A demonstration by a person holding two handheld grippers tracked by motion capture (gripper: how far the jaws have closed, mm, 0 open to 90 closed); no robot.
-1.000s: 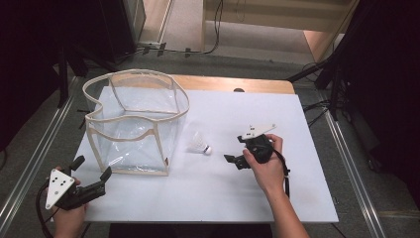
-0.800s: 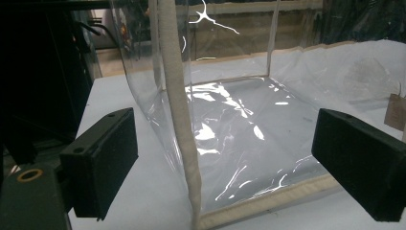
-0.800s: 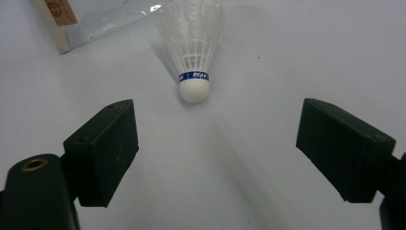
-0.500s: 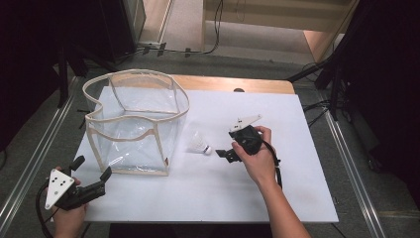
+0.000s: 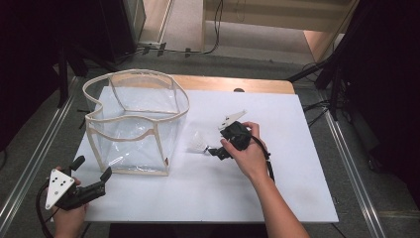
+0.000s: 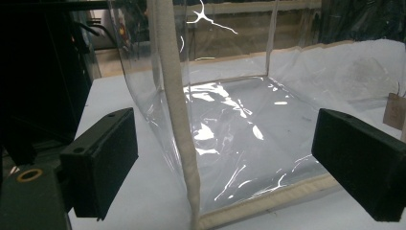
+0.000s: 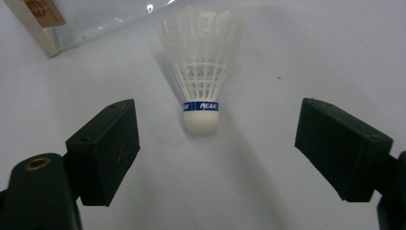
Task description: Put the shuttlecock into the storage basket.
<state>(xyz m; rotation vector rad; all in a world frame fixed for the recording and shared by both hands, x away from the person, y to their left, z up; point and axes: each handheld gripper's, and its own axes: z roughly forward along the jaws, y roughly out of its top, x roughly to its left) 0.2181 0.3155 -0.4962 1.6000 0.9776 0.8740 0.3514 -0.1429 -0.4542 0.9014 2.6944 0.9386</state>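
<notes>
Looking down from the high view, I see my big white table (image 5: 277,198), the largest thing I have before me. On it stands my clear bag (image 5: 133,124) with a cream-colored edge. It is wide open at the top and upright. I will use this bag as my landmark.

My right hand (image 5: 250,153) is off to the right of the bag, resting low over the table. It holds my right gripper (image 5: 214,150), which points toward the bag. The jaws stand wide apart and grip nothing.

My left gripper (image 5: 91,171) is in front of the bag, near its front left corner. Its jaws are wide apart too, with nothing pinched. In the left gripper view, the bag's corner seam (image 6: 179,120) rises between the two black jaws, but farther off.

The small white shuttlecock (image 5: 197,144) lies on the table just to the right of the bag. In the right gripper view, the shuttlecock (image 7: 203,72) sits between my open jaws, a bit ahead of them. Its round cork points at me and its feathers point toward the bag. The pads do not touch it.
</notes>
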